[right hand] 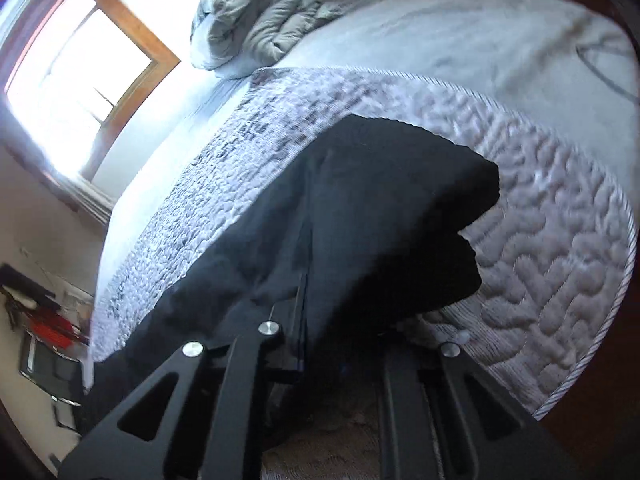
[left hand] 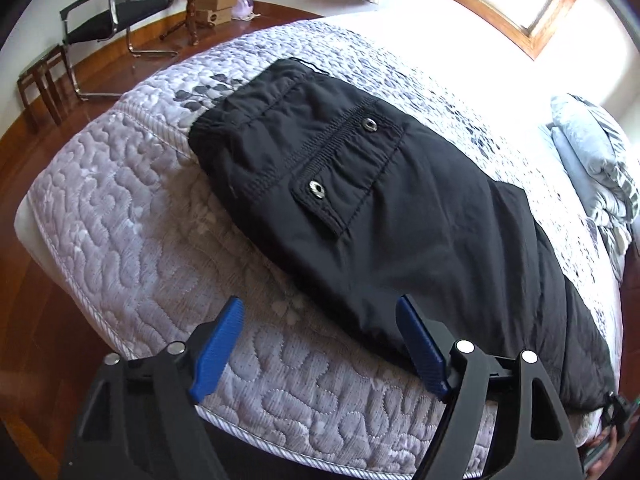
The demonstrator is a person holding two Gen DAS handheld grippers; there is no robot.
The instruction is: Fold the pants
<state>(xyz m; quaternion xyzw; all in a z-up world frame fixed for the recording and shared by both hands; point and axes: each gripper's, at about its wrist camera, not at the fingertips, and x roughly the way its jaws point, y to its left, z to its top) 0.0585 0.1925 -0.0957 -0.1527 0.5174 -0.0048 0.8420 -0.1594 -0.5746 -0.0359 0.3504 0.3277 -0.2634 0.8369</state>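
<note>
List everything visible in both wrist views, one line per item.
pants: 1, black, lying lengthwise on the quilt
snaps: 2, silver, on the pants' pocket area
quilt: 1, pale lilac-grey, covering the bed end
duvet: 1, grey-white, bunched at the bed's far end
chair: 1, black and chrome, on the wood floor
stool: 1, dark wood, beside the chair
boxes: several, cardboard, stacked by the wall
window: 1, wood-framed, bright
left gripper: open, blue pads, at the pants' near edge
right gripper: black, tips hidden under pants fabric
</note>
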